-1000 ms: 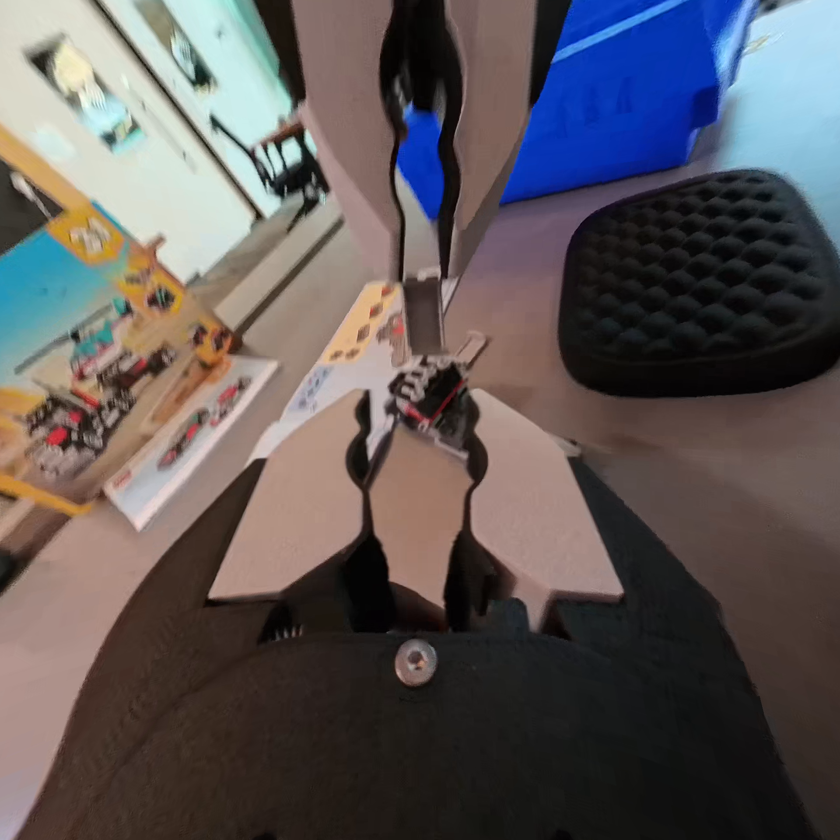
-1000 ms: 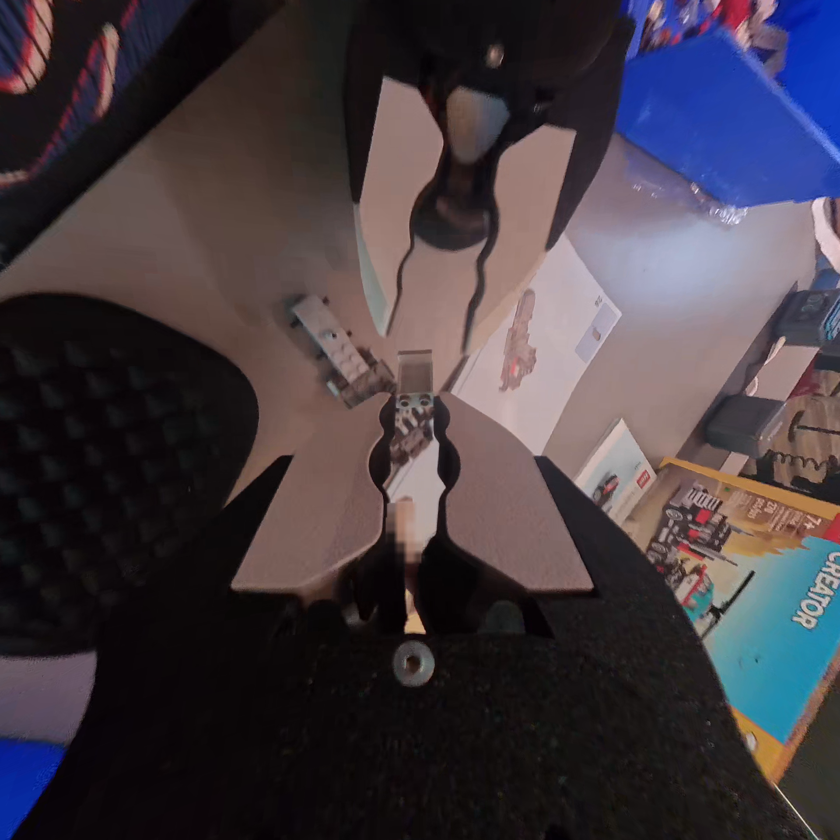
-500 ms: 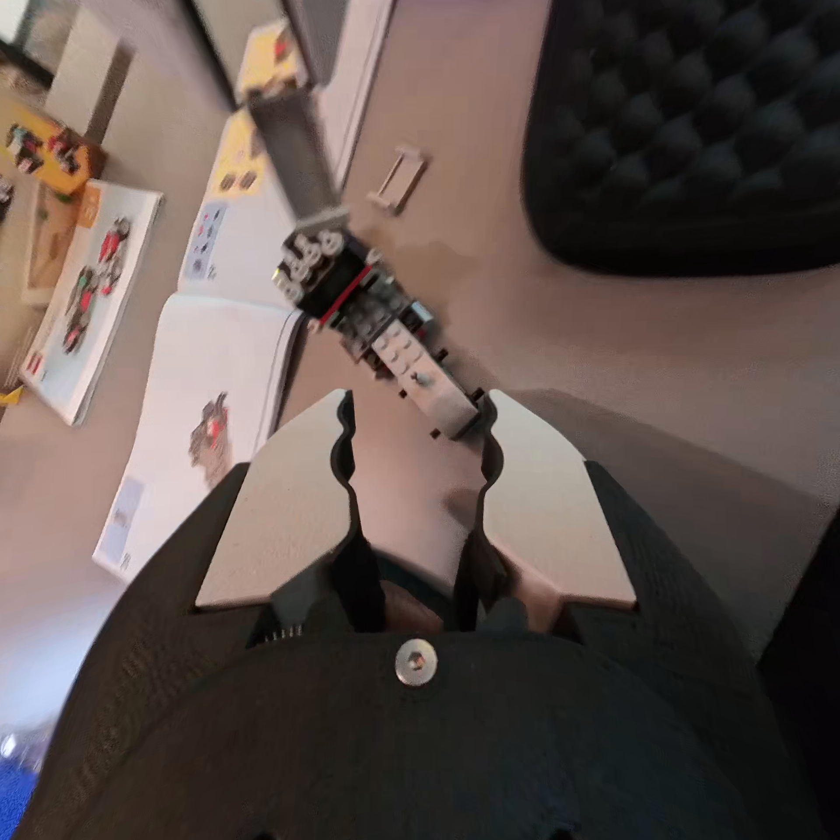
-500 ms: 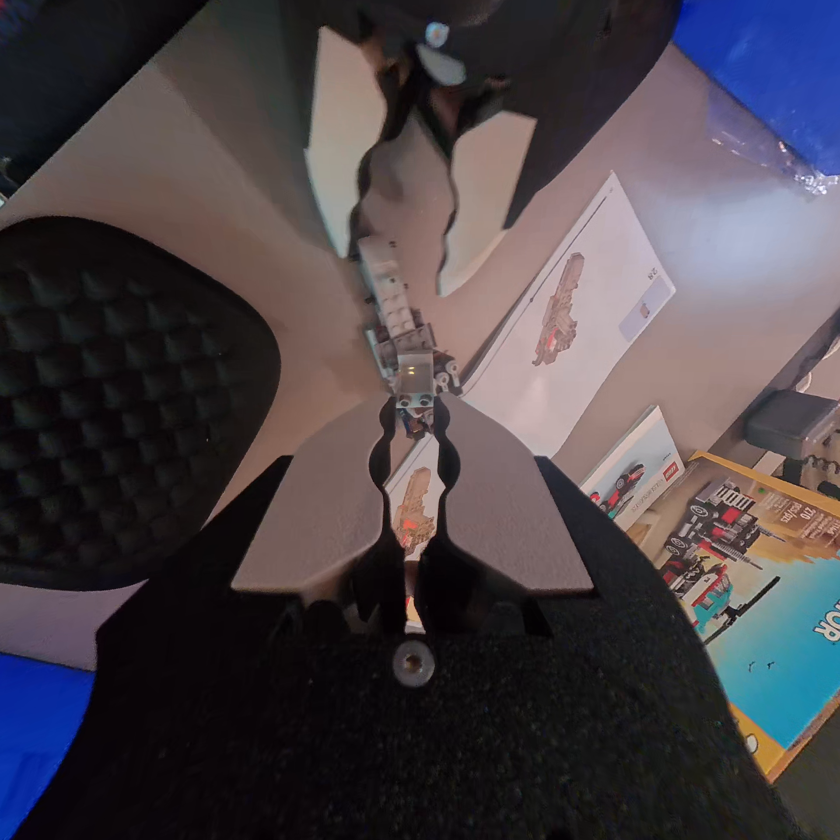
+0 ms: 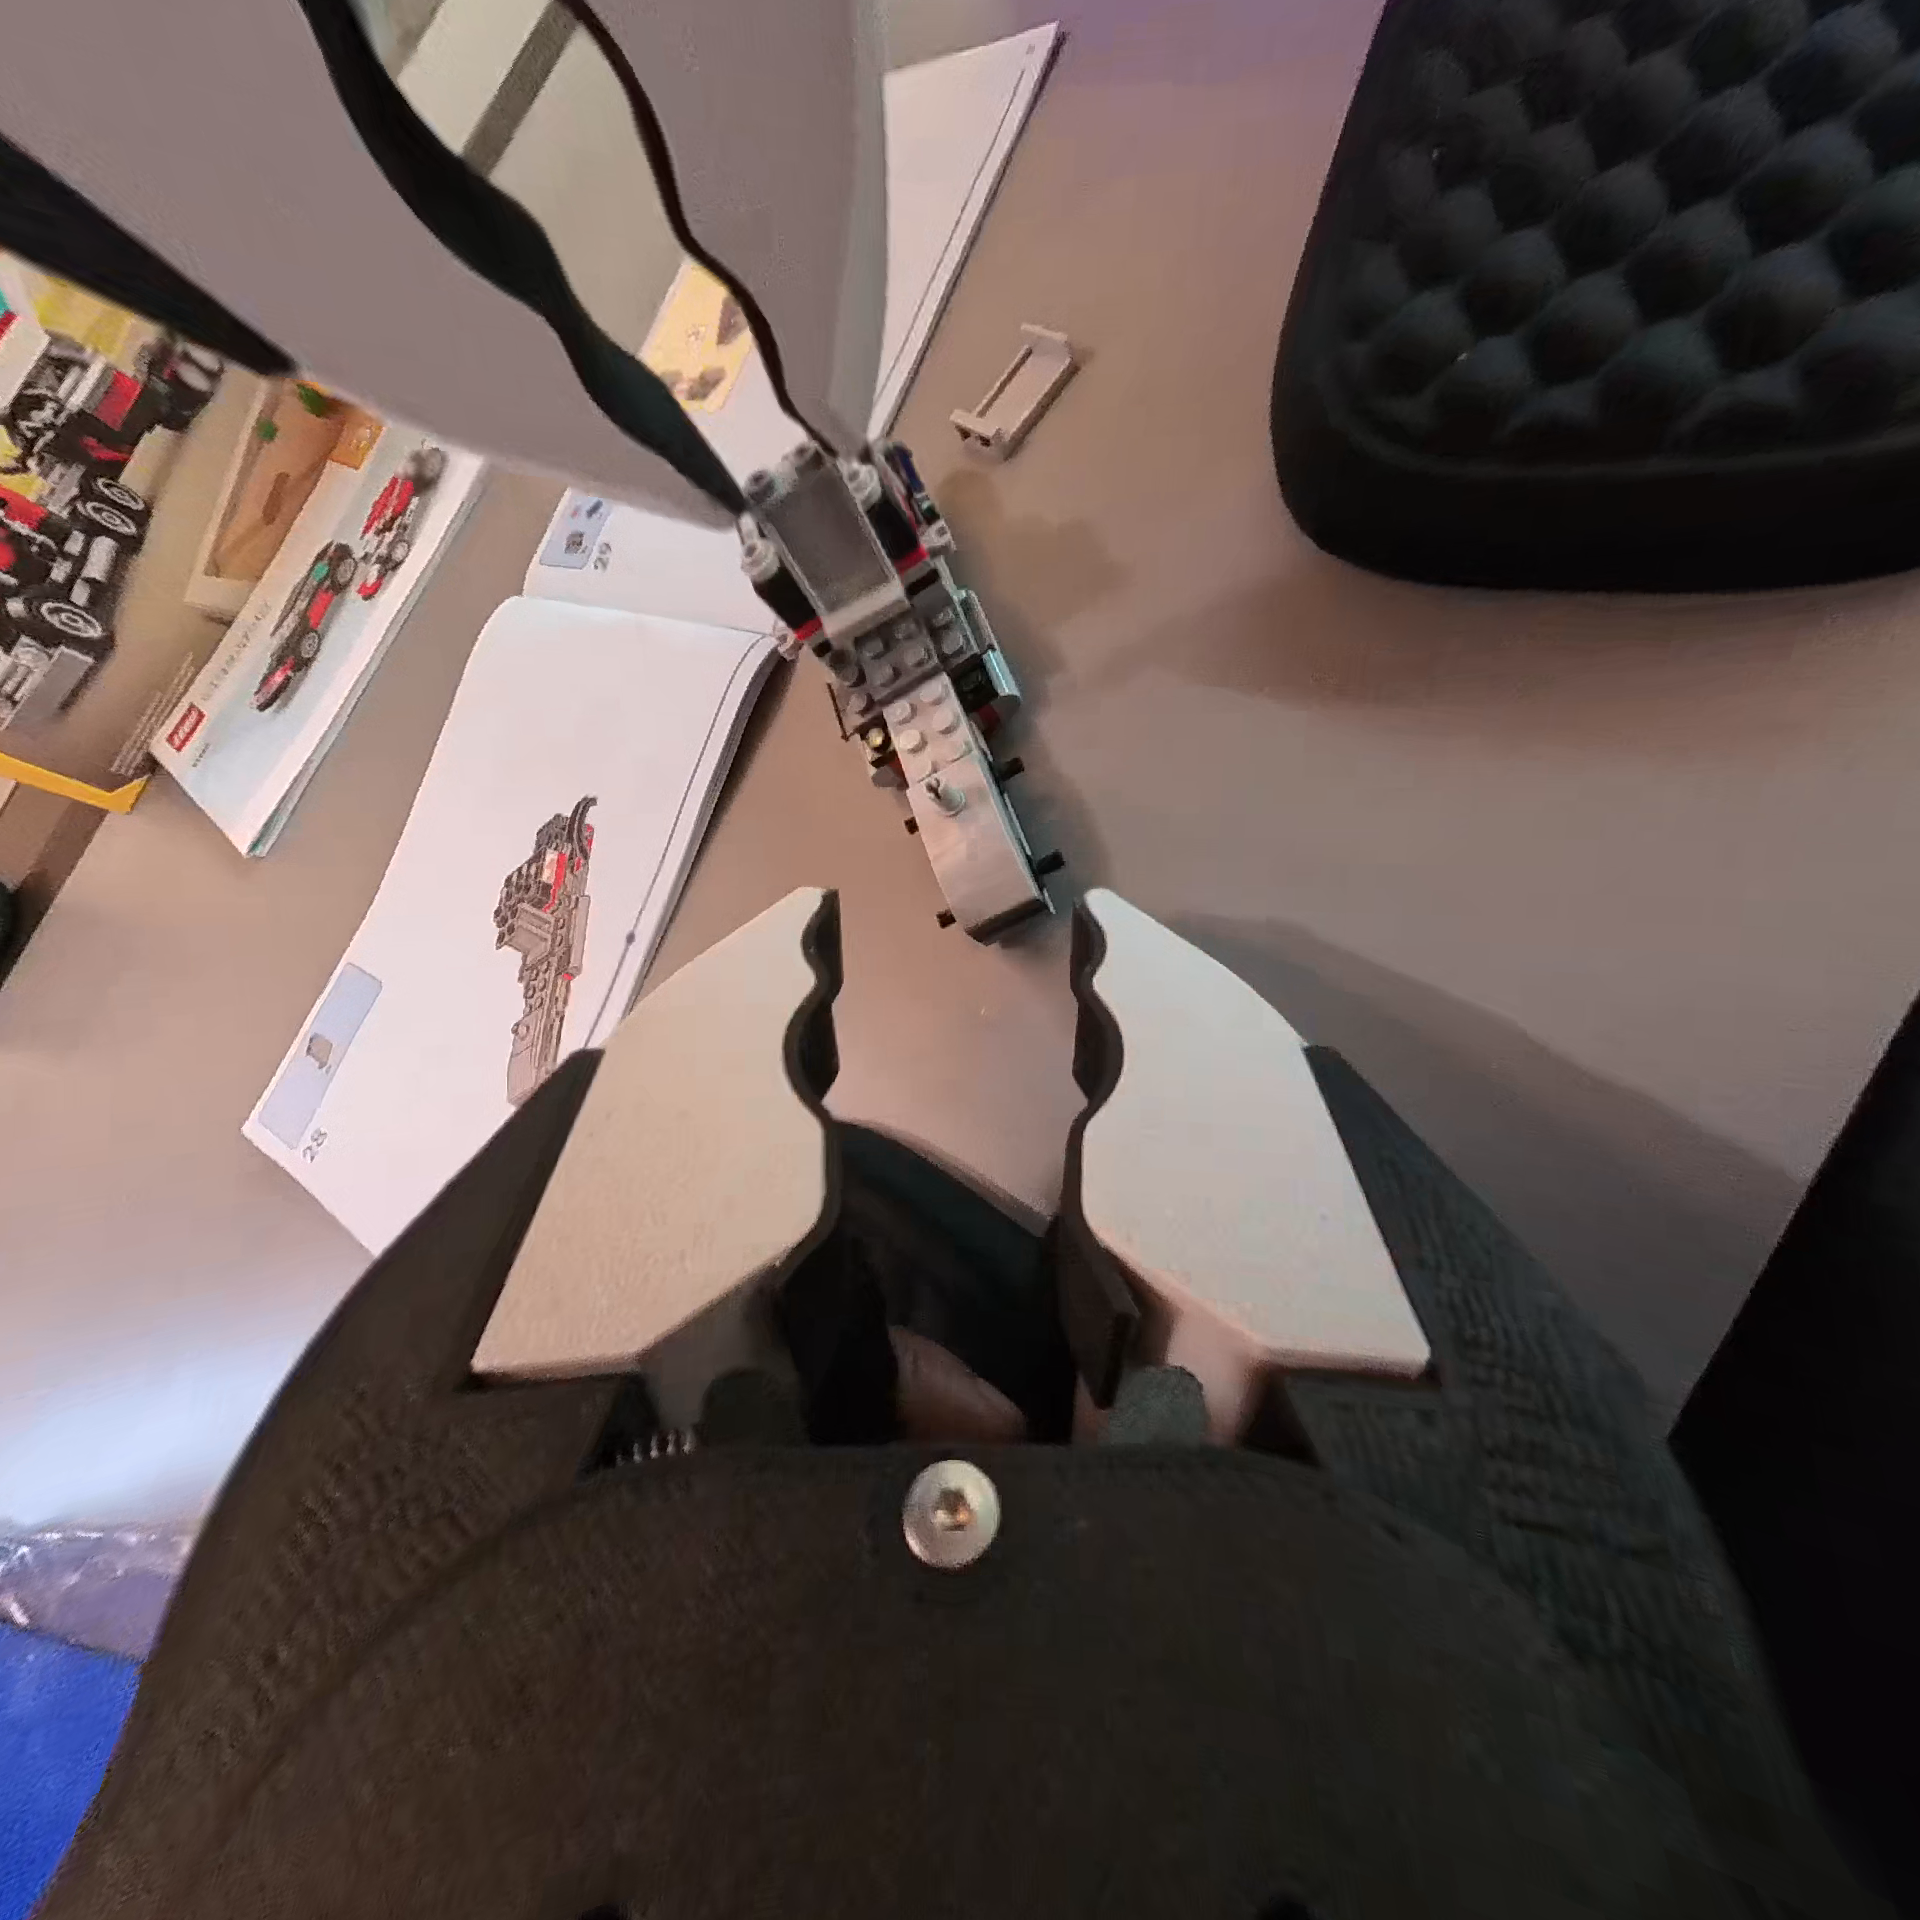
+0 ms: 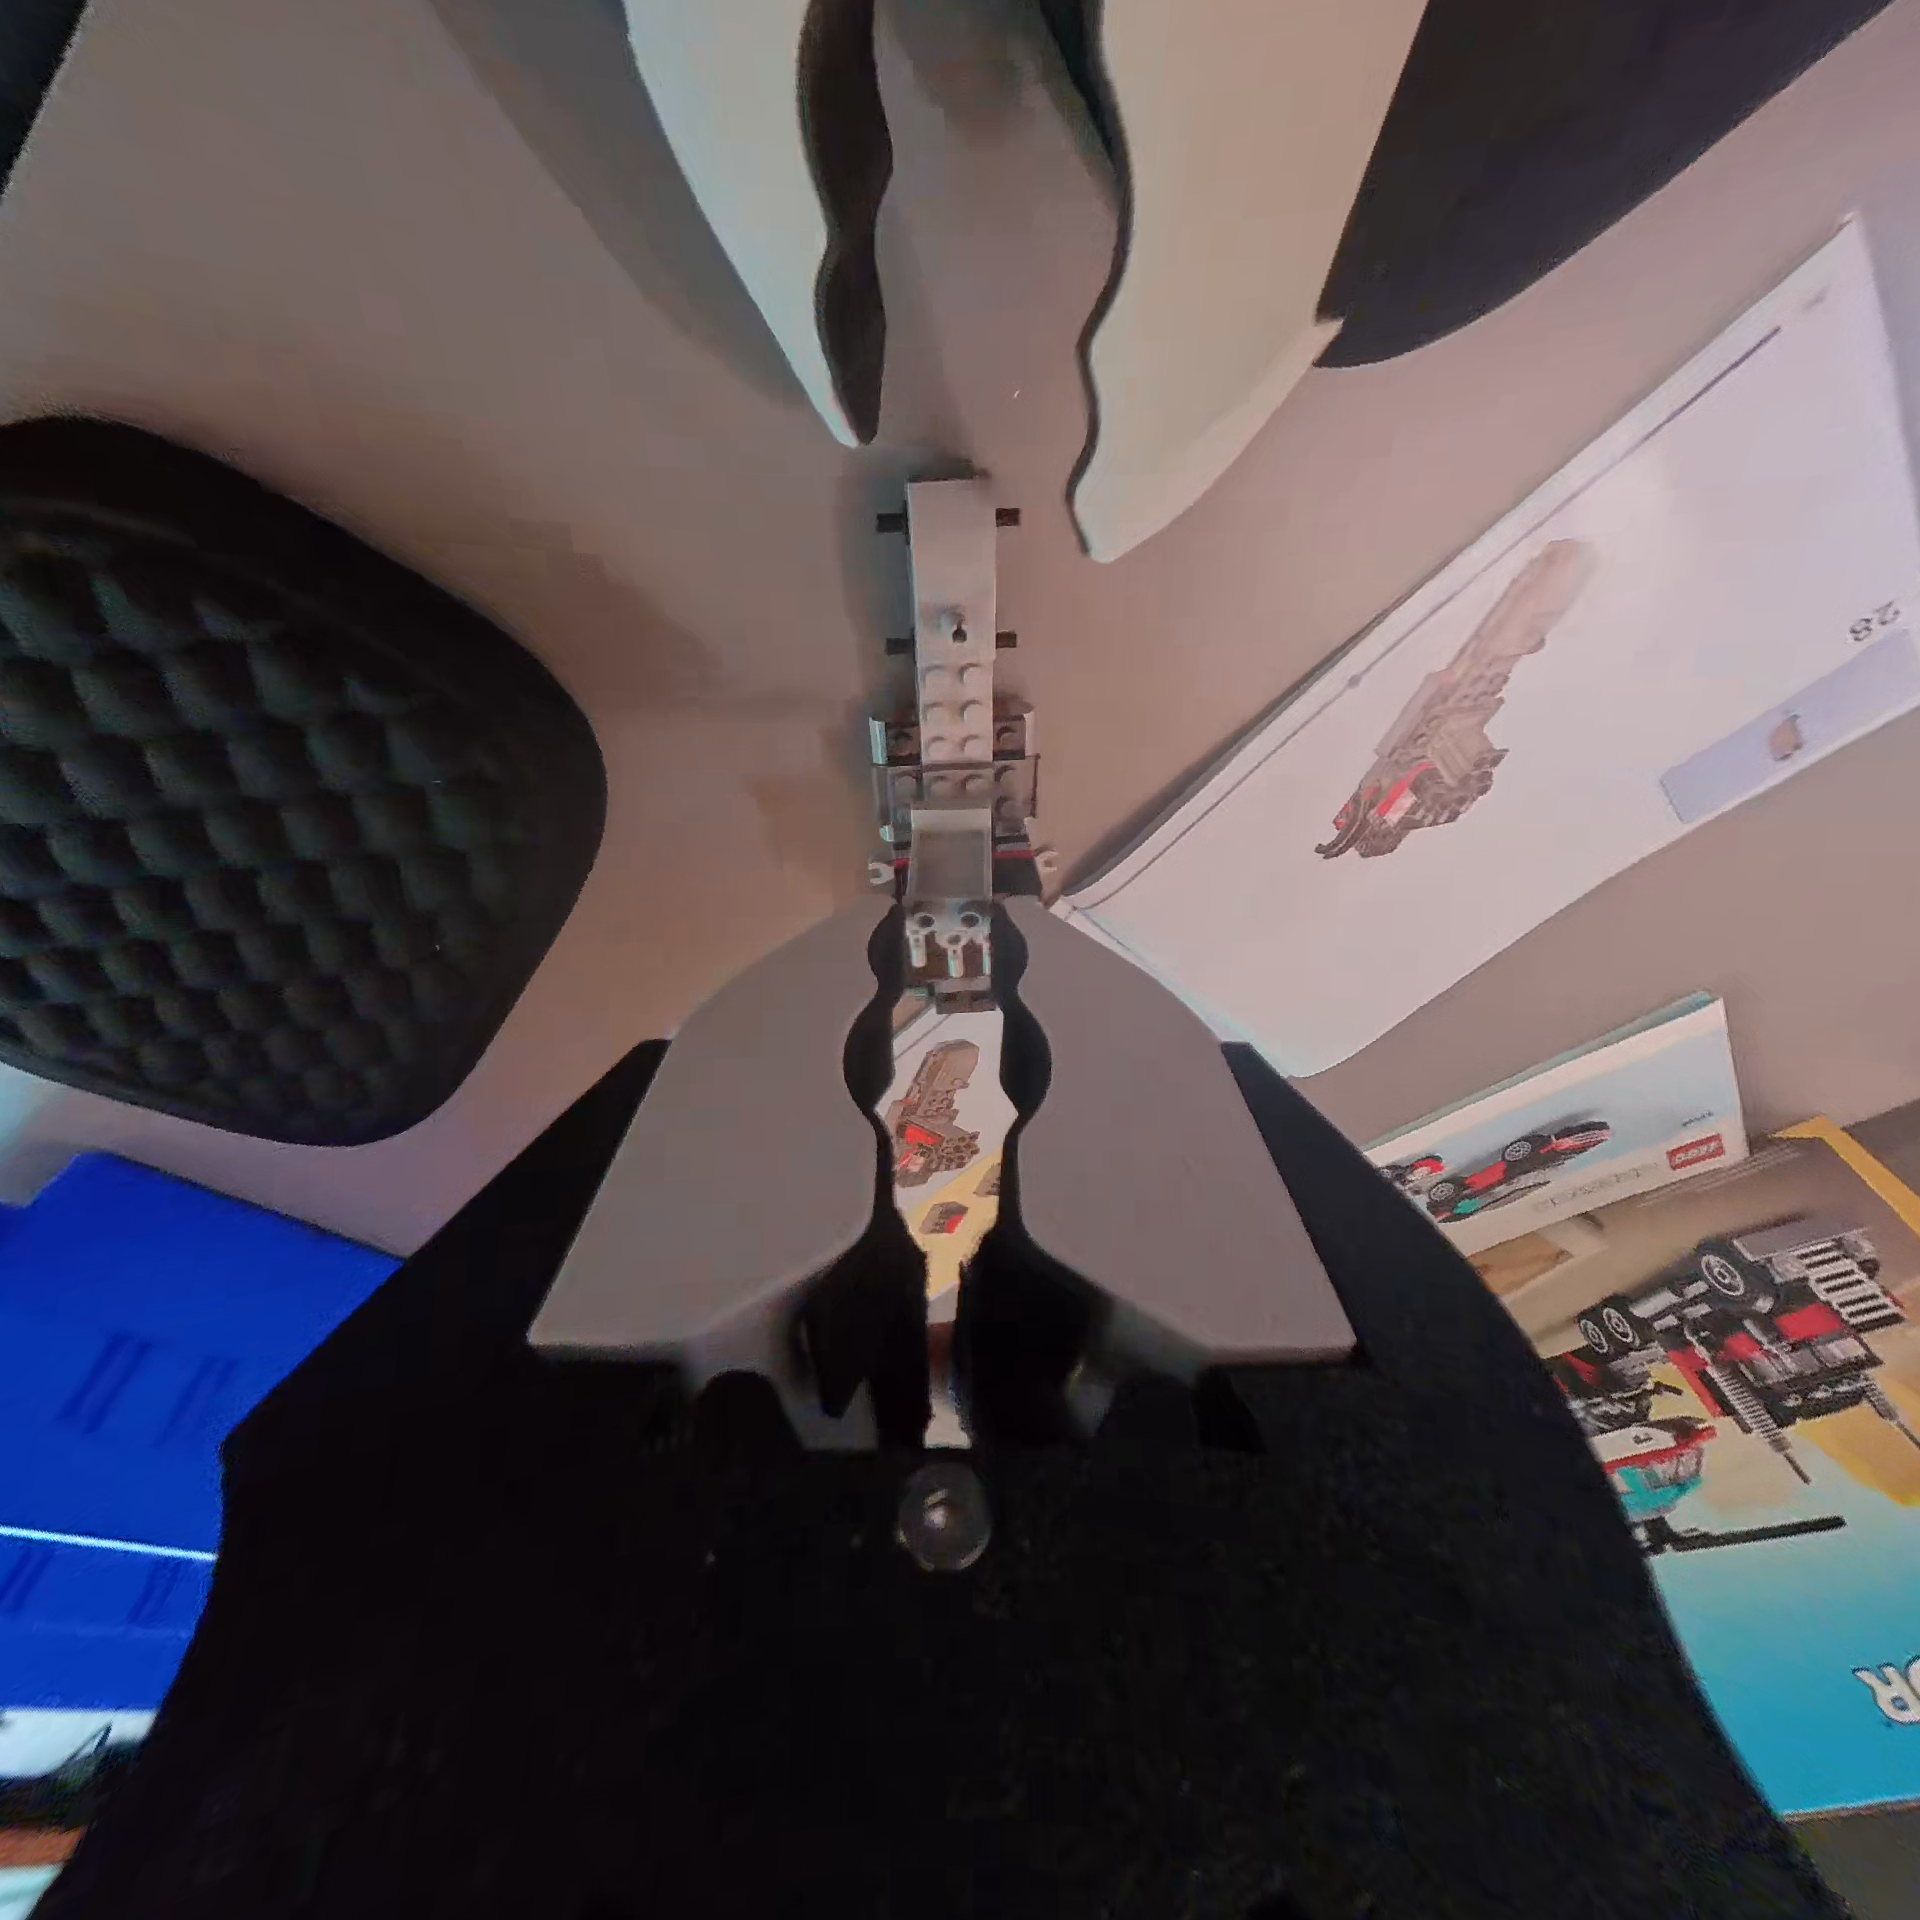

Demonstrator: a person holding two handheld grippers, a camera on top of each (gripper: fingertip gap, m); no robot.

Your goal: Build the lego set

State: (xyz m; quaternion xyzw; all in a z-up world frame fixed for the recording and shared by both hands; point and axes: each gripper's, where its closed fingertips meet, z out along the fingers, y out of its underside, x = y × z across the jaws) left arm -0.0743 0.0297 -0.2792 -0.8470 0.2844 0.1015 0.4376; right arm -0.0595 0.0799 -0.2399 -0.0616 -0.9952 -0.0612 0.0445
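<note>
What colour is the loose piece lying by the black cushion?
Light grey, best seen in the left wrist view.

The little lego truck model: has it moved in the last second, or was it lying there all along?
Yes. The lego model was held up between both grippers; now it lies lower, on the table beside the open instruction booklet, with only the right gripper shut on it.

Wrist views face each other, close, sharing lego model [image 5: 902, 665] [image 6: 954, 727].
</note>
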